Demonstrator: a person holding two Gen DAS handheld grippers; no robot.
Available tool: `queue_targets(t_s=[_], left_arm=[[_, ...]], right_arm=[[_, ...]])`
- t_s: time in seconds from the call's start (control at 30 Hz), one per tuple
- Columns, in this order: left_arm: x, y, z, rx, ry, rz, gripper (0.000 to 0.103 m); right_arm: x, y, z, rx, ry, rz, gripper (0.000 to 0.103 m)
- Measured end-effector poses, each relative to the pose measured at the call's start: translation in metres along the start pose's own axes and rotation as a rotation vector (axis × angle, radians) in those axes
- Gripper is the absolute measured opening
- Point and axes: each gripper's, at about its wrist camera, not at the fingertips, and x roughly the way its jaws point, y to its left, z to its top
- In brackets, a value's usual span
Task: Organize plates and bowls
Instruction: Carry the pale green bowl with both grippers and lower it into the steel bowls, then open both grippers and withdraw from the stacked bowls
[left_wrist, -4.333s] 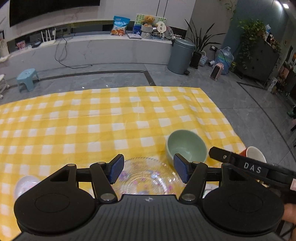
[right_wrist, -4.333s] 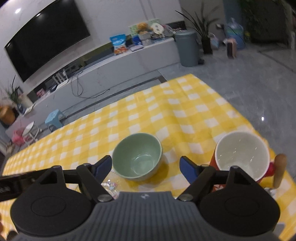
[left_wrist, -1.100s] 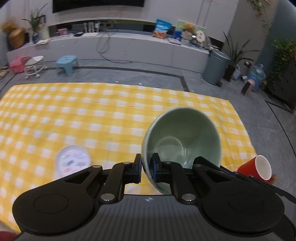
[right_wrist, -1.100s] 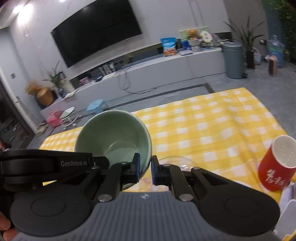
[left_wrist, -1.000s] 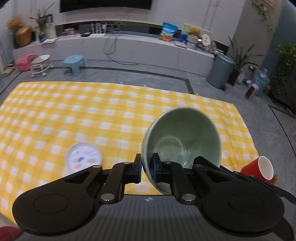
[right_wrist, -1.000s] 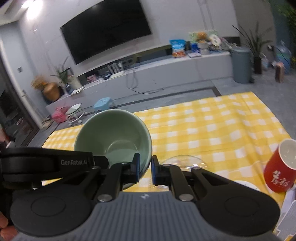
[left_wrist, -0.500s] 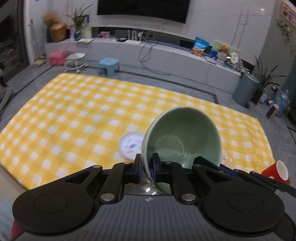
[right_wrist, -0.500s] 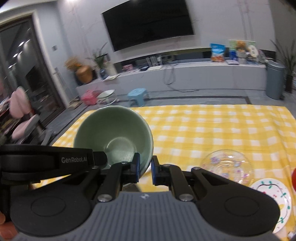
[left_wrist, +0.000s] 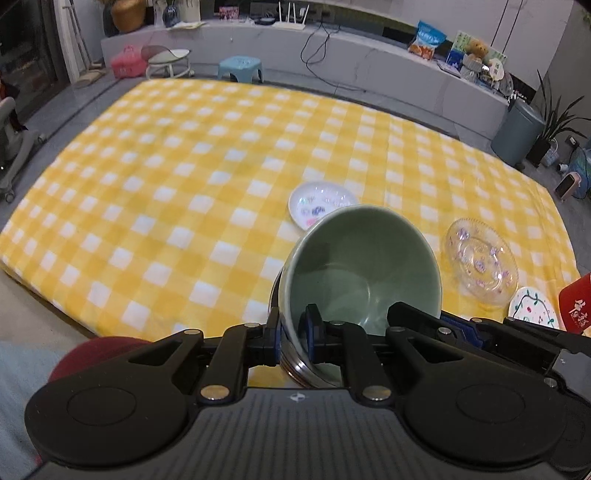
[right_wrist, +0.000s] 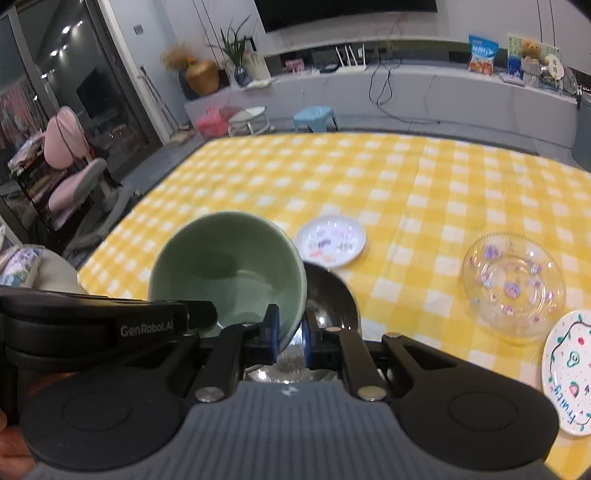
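gripping green bowl (left_wrist: 360, 266) rim | left tongs (left_wrist: 291, 338) clamped, angled down | right tongs (right_wrist: 290, 334) clamped opposite rim

Pale green bowl (left_wrist: 360, 266); yellow-white checked cloth (left_wrist: 184, 177); clear plate (right_wrist: 513, 284), purple flowers; red cup (left_wrist: 576, 306).

Both grippers are built of black plastic, with round discs either side, silver screws and blue-padded jaws. White "GenRobot.AI" lettering is borne by the left gripper (right_wrist: 284, 341).
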Motion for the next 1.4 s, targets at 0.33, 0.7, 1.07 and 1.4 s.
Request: queue_targets(t_s=[0.33, 0.7, 1.07, 1.4], left_arm=[[0.011, 0.003, -0.002, 0.019, 0.063, -0.021, 0.014], [0.037, 0.002, 0.004, -0.003, 0.155, -0.037, 0.015], [0.038, -0.015, 0.005, 0.175, 0.16, -0.007, 0.027], [0.046, -0.021, 0.02, 0.309, 0.27, -0.026, 0.03]], right_arm=[[0.011, -0.004, 0.0, -0.045, 0.074, 0.006, 0.011], [0.027, -0.017, -0.002, -0.02, 0.117, -0.006, 0.011], [0.03, -0.02, -0.001, -0.002, 0.112, -0.015, 0.011], [0.031, -0.019, -0.001, -0.003, 0.108, -0.017, 0.011]])
